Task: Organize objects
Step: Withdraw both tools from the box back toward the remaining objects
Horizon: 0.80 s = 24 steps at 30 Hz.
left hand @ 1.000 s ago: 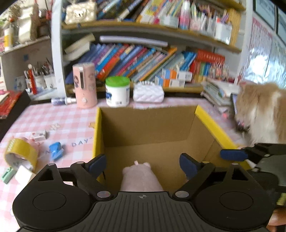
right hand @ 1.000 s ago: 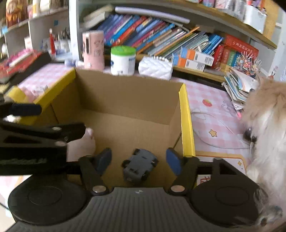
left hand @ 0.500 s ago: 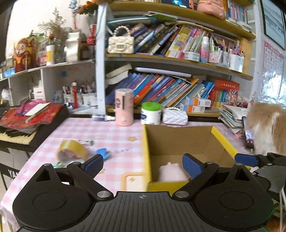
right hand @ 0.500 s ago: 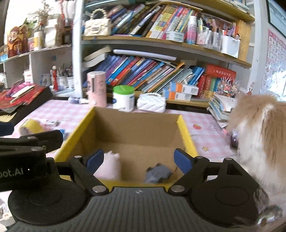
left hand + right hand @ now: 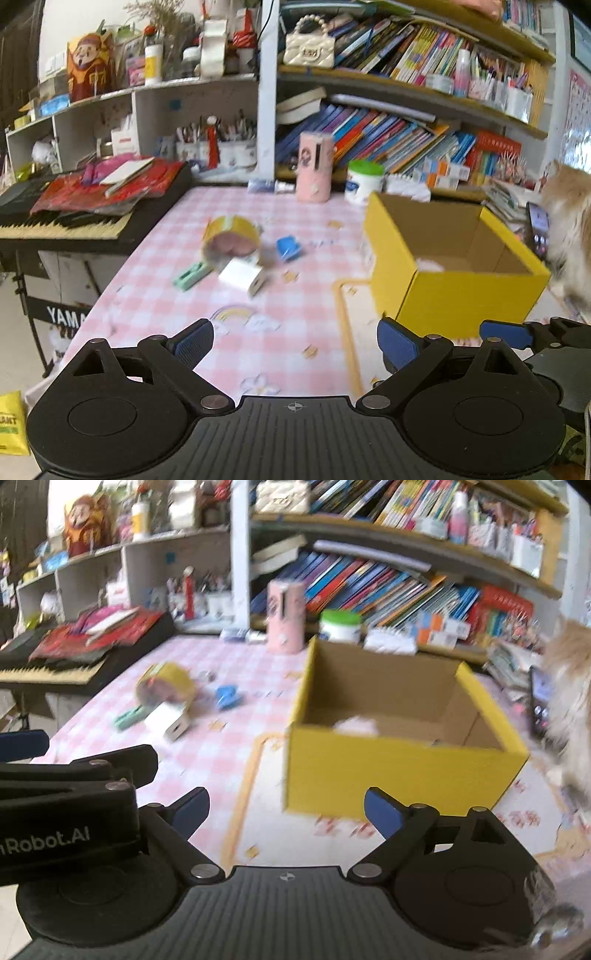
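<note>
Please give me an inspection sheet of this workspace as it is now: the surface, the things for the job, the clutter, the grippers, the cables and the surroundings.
Surface: pink checked tablecloth, partly bare.
Job's things: yellow box, open on top, with a pale soft toy inside; left of the box lie a yellow tape roll, a blue item, a white adapter and a green item.
Clutter: pink cylinder and green-lidded jar behind the box.
Grippers: left gripper open, empty; right gripper open after widening, empty.
Cables: nothing seen.
Surroundings: bookshelves, keyboard, a furry animal at the right.
</note>
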Available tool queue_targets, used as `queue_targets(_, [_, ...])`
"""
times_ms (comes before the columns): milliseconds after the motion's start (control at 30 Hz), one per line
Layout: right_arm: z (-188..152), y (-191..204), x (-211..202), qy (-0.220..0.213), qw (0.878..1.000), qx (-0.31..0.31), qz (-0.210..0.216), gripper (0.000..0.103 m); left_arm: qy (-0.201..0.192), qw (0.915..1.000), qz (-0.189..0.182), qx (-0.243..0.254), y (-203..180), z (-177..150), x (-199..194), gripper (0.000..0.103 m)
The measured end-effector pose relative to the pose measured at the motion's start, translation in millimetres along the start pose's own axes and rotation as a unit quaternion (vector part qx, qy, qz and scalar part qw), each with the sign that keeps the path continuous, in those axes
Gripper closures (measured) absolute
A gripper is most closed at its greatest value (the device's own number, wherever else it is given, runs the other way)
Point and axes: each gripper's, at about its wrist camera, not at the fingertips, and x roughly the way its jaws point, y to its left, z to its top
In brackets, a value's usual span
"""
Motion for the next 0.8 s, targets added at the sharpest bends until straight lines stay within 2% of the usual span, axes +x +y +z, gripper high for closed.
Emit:
queue_targets(333, [-23.3, 65.0, -9.1, 0.025, 1.000, -0.004, 0.015, 0.009, 0.023, 0.9996, 0.005, -0.017, 57.0, -24.1, -19.1, 0.006])
queue_targets(533, [-22.6, 94.5, -13.1, 0.025, 0.999, -0.019, 0.024, 0.009, 0.028, 0.9984, 0.012, -0.049, 87.4, -29.0, -24.6, 0.006])
queue_targets(800, [-15.1, 116.0, -10.9, 0.022, 0.998, -0.043, 0.032, 0.007, 0.026, 0.9972, 0.018, -0.067, 105.6, -31.9, -23.1, 0.006])
